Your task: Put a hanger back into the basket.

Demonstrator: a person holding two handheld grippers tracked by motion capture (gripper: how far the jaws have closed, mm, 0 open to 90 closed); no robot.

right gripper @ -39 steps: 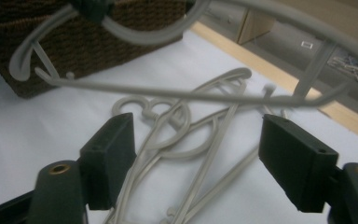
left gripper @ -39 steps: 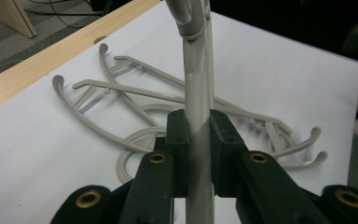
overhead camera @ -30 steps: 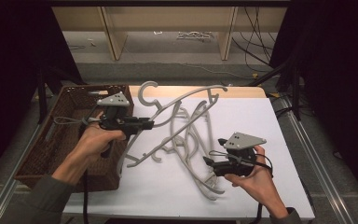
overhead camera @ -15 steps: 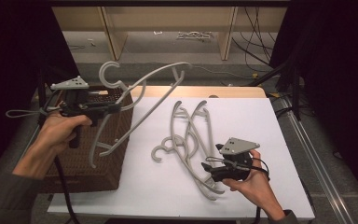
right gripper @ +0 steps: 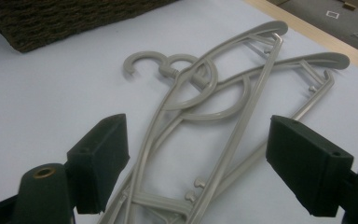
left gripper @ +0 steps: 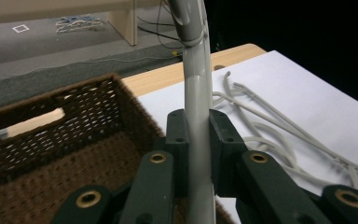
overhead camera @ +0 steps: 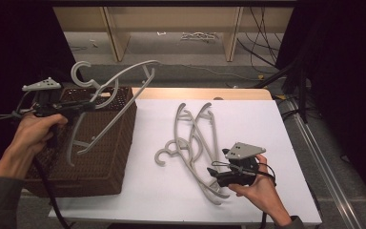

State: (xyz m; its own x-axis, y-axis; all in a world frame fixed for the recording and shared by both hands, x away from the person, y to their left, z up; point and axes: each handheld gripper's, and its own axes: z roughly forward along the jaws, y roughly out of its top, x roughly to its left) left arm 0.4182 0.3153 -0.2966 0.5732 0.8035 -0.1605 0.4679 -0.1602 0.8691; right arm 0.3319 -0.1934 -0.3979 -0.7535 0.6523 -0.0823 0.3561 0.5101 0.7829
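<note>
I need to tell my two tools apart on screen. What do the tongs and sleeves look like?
Both are dark pistol-grip tools with black block-shaped jaws and brass-coloured rivets. The left tongs and right tongs each carry a grey three-cornered plate and trail a black cable. Both sleeves are grey.

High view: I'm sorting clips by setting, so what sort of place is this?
Probably a lab or recording workspace, not a home. A white-covered table stands among black drapes, loose cables trail over bare floor, and a person works handheld grippers on grey hangers beside a wicker basket.
</note>
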